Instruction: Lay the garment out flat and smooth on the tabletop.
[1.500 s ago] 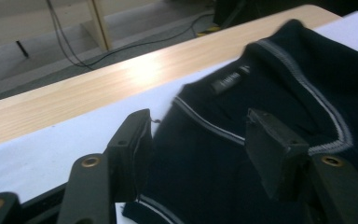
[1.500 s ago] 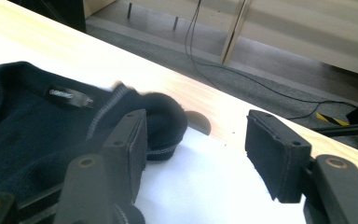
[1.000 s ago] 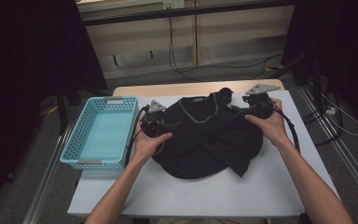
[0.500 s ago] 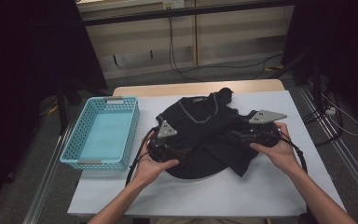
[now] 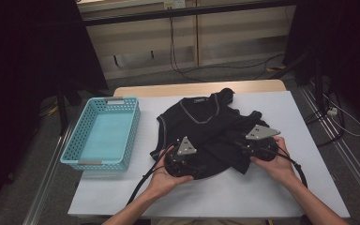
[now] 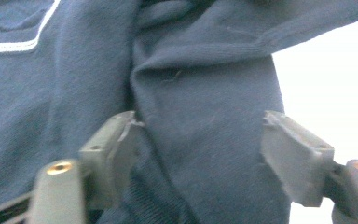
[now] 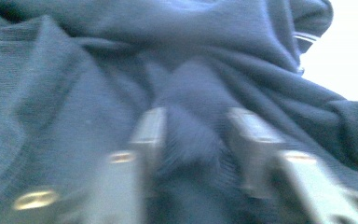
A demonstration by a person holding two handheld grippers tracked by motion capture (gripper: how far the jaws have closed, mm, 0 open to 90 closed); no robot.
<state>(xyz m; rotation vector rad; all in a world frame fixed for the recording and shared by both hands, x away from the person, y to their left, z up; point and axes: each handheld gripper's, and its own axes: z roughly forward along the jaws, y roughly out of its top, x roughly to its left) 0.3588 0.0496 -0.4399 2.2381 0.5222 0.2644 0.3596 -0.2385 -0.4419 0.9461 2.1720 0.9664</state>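
A dark navy shirt (image 5: 201,124) with pale trim at the collar lies rumpled on the white table (image 5: 243,197). My left gripper (image 5: 190,149) rests at its near left hem, held in a hand. In the left gripper view the shirt (image 6: 200,70) runs between the wide-apart jaws of that gripper (image 6: 200,140), which is open. My right gripper (image 5: 247,140) sits at the near right hem. In the blurred right gripper view, its jaws (image 7: 198,128) stand apart around a raised fold of shirt (image 7: 98,70), narrower than the left's.
A turquoise plastic basket (image 5: 77,140) stands at the table's left edge. Bare white table lies in front of the shirt and to its right (image 5: 304,136). A wooden strip (image 5: 187,89) edges the far side; cables trail on the floor beyond.
Both grippers have come back from the shirt's shoulders to its near hem, then settled closer onto the cloth. The shirt's lower part now looks more bunched.
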